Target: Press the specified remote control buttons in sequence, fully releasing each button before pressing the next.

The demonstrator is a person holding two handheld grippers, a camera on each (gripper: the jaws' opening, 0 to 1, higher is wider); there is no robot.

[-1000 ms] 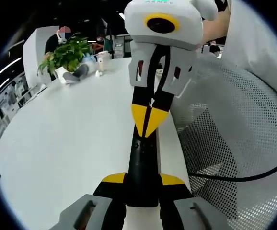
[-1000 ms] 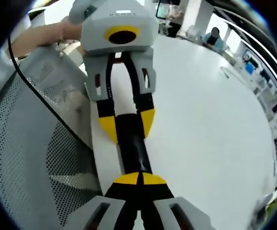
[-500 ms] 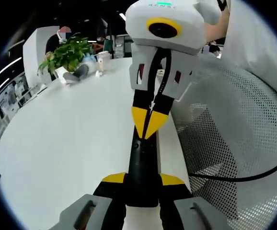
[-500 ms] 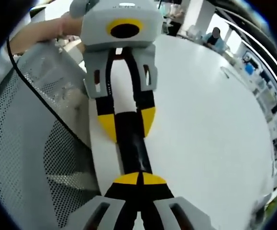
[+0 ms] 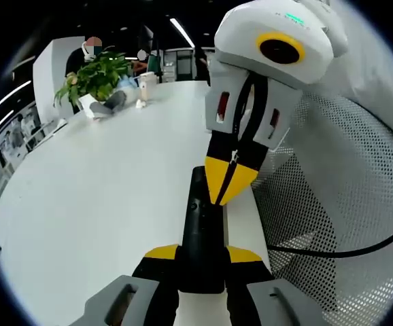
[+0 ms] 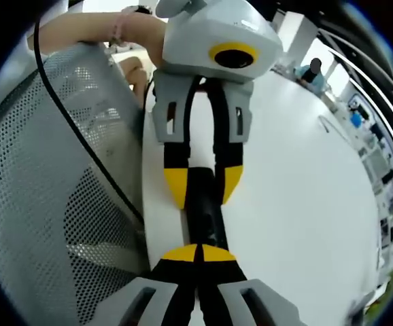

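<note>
Here, left gripper [image 5: 202,255] clamped on black remote [image 5: 198,224], right gripper [image 5: 232,178] closed above, poised to press.

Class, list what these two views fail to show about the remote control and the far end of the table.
- Remote control: near end hidden by left gripper; button markings too small to read.
- Its far end in the right gripper view: covered by the left gripper's yellow fingers.
- Items beside the potted plant: too small.

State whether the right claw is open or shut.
Shut: the right claw's yellow tips meet in a point above the remote that the left claw holds.
</note>
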